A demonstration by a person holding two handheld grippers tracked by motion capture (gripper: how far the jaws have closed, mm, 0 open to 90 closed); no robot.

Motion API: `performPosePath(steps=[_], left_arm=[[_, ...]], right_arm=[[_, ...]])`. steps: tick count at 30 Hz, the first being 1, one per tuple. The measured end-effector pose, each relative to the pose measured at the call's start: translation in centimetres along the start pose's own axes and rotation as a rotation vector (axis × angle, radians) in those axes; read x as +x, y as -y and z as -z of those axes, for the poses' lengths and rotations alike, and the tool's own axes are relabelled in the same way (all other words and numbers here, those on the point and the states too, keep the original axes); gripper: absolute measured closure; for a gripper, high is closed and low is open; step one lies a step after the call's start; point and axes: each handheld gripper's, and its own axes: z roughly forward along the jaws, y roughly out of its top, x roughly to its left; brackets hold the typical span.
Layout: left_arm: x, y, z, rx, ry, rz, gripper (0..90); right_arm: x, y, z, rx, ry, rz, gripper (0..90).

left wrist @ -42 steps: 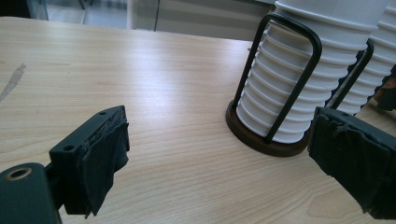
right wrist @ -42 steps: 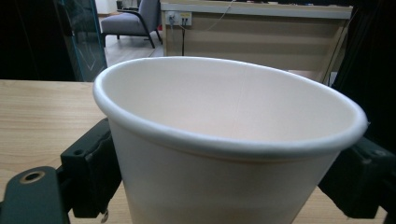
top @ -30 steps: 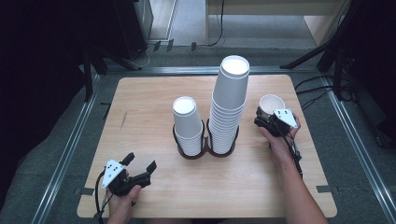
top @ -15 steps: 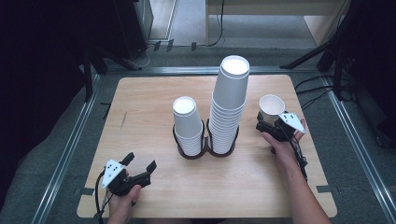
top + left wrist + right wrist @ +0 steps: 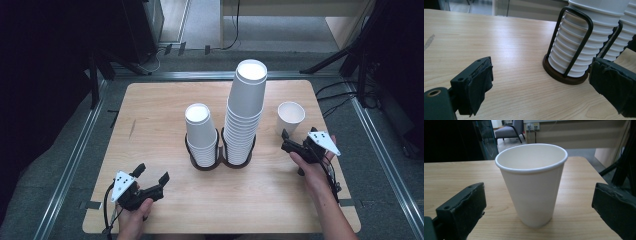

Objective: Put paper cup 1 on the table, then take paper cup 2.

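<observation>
Single white paper cup (image 5: 290,117) stood upright far right on the table (image 5: 150,125), just beyond the right gripper (image 5: 290,146), jaws wide apart, off it after just opening; light, thin-walled, crushable, best pinched softly mid-wall; left gripper (image 5: 150,178) fingers apart, empty, near left.

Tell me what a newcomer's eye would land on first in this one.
The two stacks of upside-down white cups in a black wire holder at mid-table: the tall stack towers over the short stack to its left. Next comes the single cup standing upright to the right of the stacks, with the right tongs open just in front of it, not touching.
</observation>
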Motion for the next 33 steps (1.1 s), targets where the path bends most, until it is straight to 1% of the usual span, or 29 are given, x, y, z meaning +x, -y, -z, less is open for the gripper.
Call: performPosePath(steps=[1,5,8,11,12,13,15,20,24,25,29,33], left_arm=[[0.0,0.0,0.0,-0.001,-0.001,0.002,5.4],[-0.1,0.0,-0.1,0.001,-0.009,0.001,5.4],[-0.5,-0.1,-0.3,0.002,-0.002,0.003,5.4],[-0.9,-0.2,-0.6,0.008,0.002,-0.015,5.4],[-1.0,-0.3,-0.7,0.008,0.003,-0.012,5.4],[-1.1,-0.3,-0.7,0.007,0.003,-0.006,5.4],[-1.3,-0.6,-0.8,0.005,0.010,-0.008,5.4],[-2.4,-1.3,-0.7,-0.007,0.039,-0.029,5.4],[-3.4,-1.7,-1.0,-0.006,0.058,-0.041,5.4],[-3.6,-1.7,-1.1,-0.005,0.061,-0.044,5.4],[-4.6,-1.9,-1.6,0.003,0.081,-0.051,5.4],[-5.6,-2.1,-2.2,0.007,0.100,-0.048,5.4]], right_arm=[[0.0,-0.1,0.3,0.004,-0.002,-0.009,0.0],[0.2,-0.8,1.5,0.003,-0.004,-0.007,0.0],[0.6,-1.6,2.4,-0.009,-0.012,-0.003,0.0],[1.1,-2.6,3.3,-0.028,-0.026,-0.004,0.0],[1.3,-2.9,3.6,-0.029,-0.029,-0.003,0.0],[1.5,-3.2,3.8,-0.035,-0.028,0.009,0.0],[1.9,-3.9,4.2,-0.041,-0.037,0.018,0.0],[3.1,-6.0,5.3,-0.068,-0.061,0.025,0.0],[4.2,-7.8,6.4,-0.099,-0.092,0.027,0.0],[4.4,-8.3,6.6,-0.106,-0.101,0.034,0.0],[5.3,-9.7,7.5,-0.115,-0.131,0.048,0.0],[6.1,-11.0,8.0,-0.122,-0.141,0.053,0.0]])
